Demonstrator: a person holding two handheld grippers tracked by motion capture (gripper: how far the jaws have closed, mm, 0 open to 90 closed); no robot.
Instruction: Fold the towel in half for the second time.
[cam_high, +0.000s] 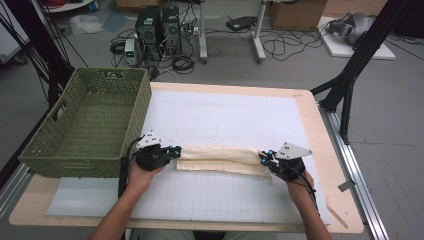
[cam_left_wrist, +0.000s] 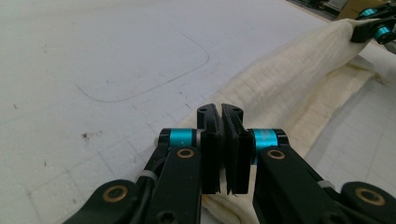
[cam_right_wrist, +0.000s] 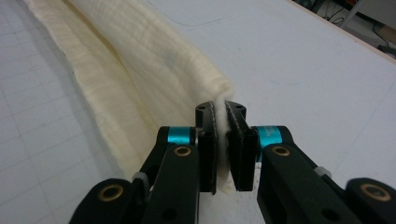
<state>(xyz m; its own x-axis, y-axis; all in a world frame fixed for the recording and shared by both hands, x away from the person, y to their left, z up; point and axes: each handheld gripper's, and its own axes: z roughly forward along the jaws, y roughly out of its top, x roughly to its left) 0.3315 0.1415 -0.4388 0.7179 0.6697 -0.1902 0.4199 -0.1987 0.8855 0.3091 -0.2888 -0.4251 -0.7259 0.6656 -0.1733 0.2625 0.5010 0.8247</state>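
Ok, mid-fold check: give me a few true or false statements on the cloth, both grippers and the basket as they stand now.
1. The right gripper is clamped on an end of the cream cloth. True.
2. The left gripper stands wide open above the cloth. False: its jaws are shut at the cloth's other end.
3. The green basket sits at the table's left side. True.
4. The cloth lies inside the basket. False: it lies on the white mat, stretched between the grippers.
5. The cloth is bunched into a long strip. True.
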